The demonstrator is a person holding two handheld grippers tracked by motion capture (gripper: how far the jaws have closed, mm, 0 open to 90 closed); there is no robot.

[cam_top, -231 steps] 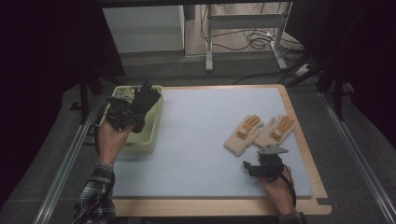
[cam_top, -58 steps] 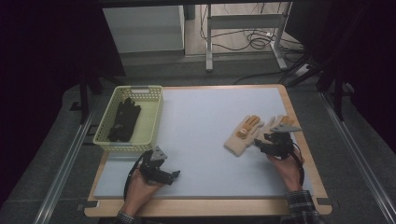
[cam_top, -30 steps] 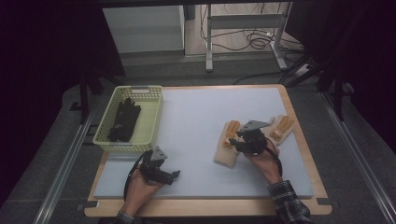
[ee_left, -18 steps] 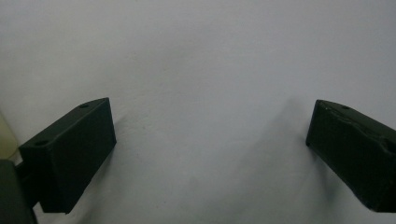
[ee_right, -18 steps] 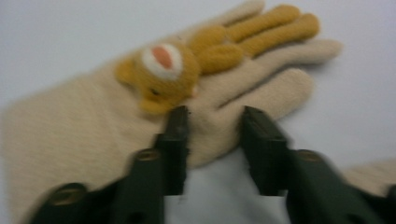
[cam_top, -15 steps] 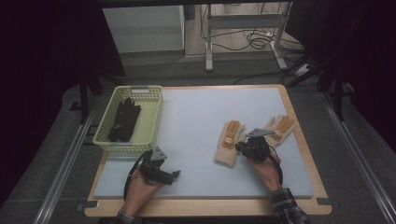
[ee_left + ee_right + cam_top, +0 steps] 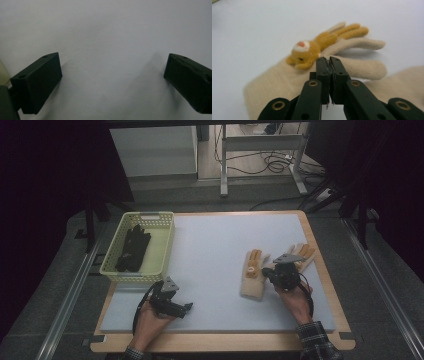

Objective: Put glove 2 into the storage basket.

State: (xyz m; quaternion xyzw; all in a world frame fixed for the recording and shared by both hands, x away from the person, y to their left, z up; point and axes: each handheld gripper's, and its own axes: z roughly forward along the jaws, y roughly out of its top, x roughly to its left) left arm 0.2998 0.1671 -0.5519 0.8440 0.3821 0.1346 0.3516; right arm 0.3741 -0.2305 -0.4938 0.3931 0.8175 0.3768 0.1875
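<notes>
Dim room around you; beyond the table's far edge, a pale cabinet front [image 7: 152,151], a metal stand [image 7: 260,157] and loose cables [image 7: 272,165] on the floor. Your work surface is a light blue-grey mat [image 7: 210,250] on a wooden board [image 7: 220,342].

No brand, label or writing can be read on anything here.

Your right gripper [image 7: 270,272] sits at the mat's right side, against the thumb edge of the nearer cream glove [image 7: 252,277]. In the right gripper view the two black jaws stand pressed together, tips at the glove [image 7: 342,66] just beside its plush animal. The jaws have just been closing. Whether a fold of knit is pinched between the tips, you cannot tell from that view; nothing shows between them lower down. The glove lies flat on the mat, cuff toward you, fingers pointing away. A small orange plush animal [image 7: 305,53] with a white and pink patch on its head is fixed on the glove's back.

The second cream glove [image 7: 302,255] lies just right of the first, partly behind your right gripper, also with orange trim.

Your left gripper [image 7: 175,305] rests near the mat's front left, jaws spread wide over bare mat, gripping nothing.

A pale yellow-green plastic basket [image 7: 160,252] stands at the far left, touching the mat's edge, with black gloves [image 7: 132,247] inside.
</notes>
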